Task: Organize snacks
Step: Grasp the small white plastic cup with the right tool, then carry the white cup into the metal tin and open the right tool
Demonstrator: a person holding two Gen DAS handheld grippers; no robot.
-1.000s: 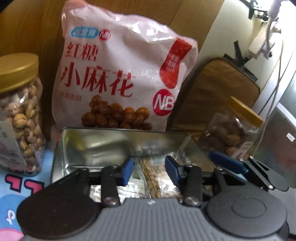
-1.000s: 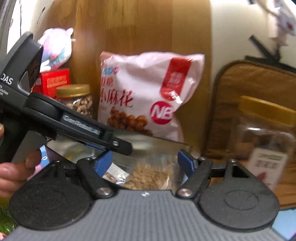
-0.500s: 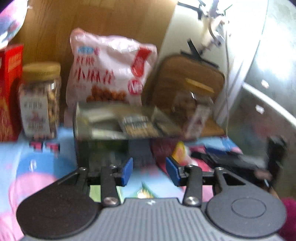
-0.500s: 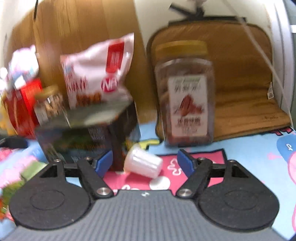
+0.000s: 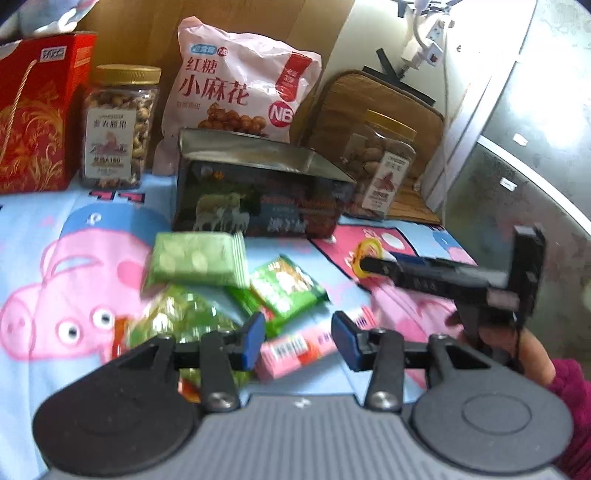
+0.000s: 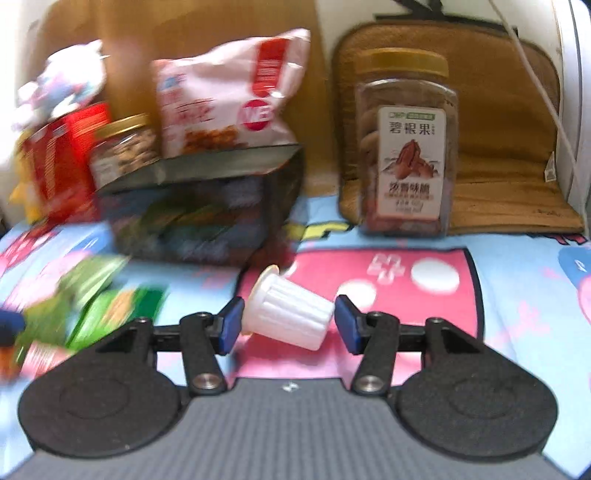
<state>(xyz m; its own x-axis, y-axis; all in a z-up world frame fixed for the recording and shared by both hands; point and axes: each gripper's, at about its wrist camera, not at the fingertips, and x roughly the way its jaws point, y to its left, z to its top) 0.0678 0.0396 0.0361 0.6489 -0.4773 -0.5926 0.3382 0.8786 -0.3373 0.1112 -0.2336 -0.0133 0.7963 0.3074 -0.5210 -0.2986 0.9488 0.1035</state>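
Both grippers have pulled back from the open tin [image 5: 258, 192]; left gripper [image 5: 297, 339] gapes over pink packet [image 5: 291, 350], right gripper [image 6: 287, 325] gapes around white cup [image 6: 288, 314]. Tin's contents are hidden; the capped jar [image 6: 404, 147] holds pecans.

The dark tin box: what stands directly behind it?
Behind the dark tin box the pink snack bag stands against the wooden panel. The tin's rim covers the bag's bottom edge; whether bag and tin touch cannot be seen.
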